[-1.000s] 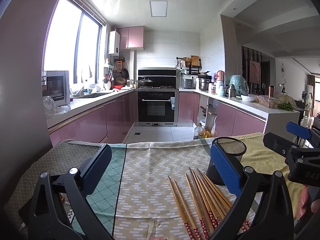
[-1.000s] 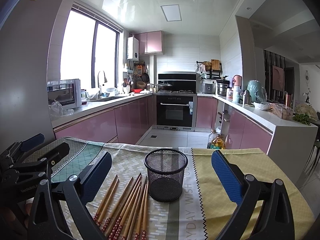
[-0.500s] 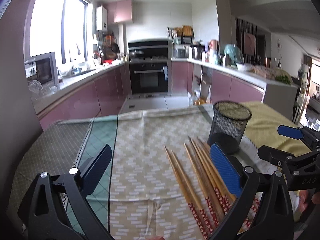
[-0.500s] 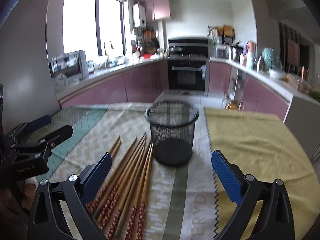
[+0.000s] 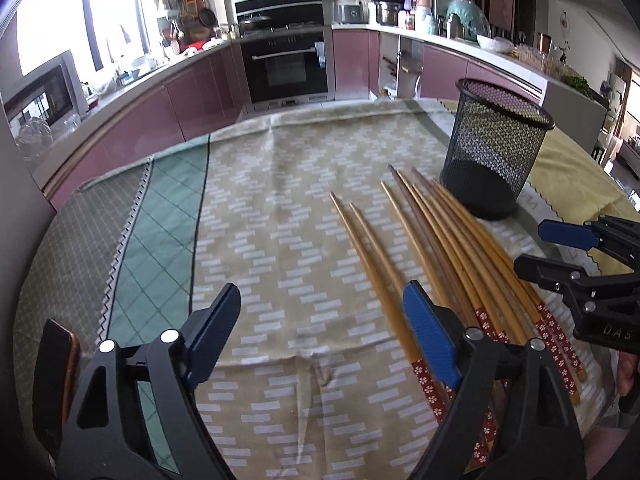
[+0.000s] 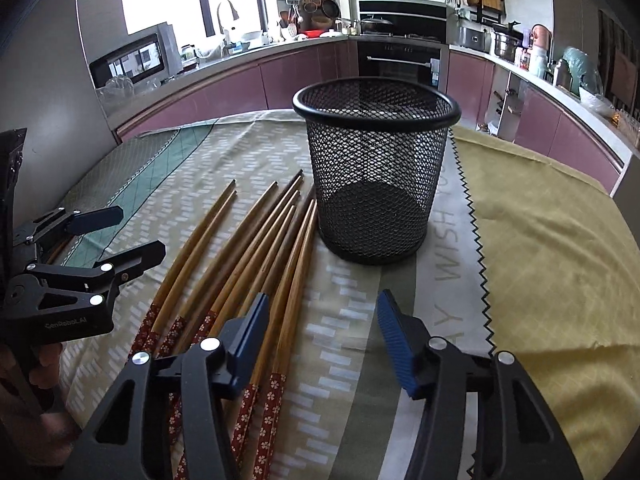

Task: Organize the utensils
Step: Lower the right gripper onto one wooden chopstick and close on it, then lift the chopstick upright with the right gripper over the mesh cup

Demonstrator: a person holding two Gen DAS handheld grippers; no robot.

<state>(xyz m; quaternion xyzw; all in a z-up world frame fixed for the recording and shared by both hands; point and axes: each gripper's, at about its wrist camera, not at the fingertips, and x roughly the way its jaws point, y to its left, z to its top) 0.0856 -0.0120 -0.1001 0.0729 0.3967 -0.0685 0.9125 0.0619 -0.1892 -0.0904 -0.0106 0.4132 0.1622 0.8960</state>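
Several wooden chopsticks (image 5: 432, 248) (image 6: 248, 248) with red flowered ends lie side by side on the beige cloth. To their right stands a black mesh cup (image 5: 496, 148) (image 6: 376, 176), upright and empty. My left gripper (image 5: 320, 320) hovers over the near ends; its jaws are closing, with only cloth in the gap and its right finger (image 5: 428, 332) over the leftmost pair. My right gripper (image 6: 324, 320) is also closing above the rightmost chopsticks, its pads touching nothing. Each gripper shows in the other's view: right gripper (image 5: 532, 246), left gripper (image 6: 140, 232).
The table is covered by a beige patterned cloth (image 5: 280, 220), a green checked one (image 5: 168, 216) on the left and a yellow one (image 6: 552, 248) on the right. A dark flat object (image 5: 56, 368) lies at the near left edge. Pink kitchen cabinets (image 6: 224, 88) stand beyond the far edge.
Both grippers have dropped and tipped down toward the table, so the chopsticks and cup look larger. Both pairs of jaws have narrowed, the right more than the left.
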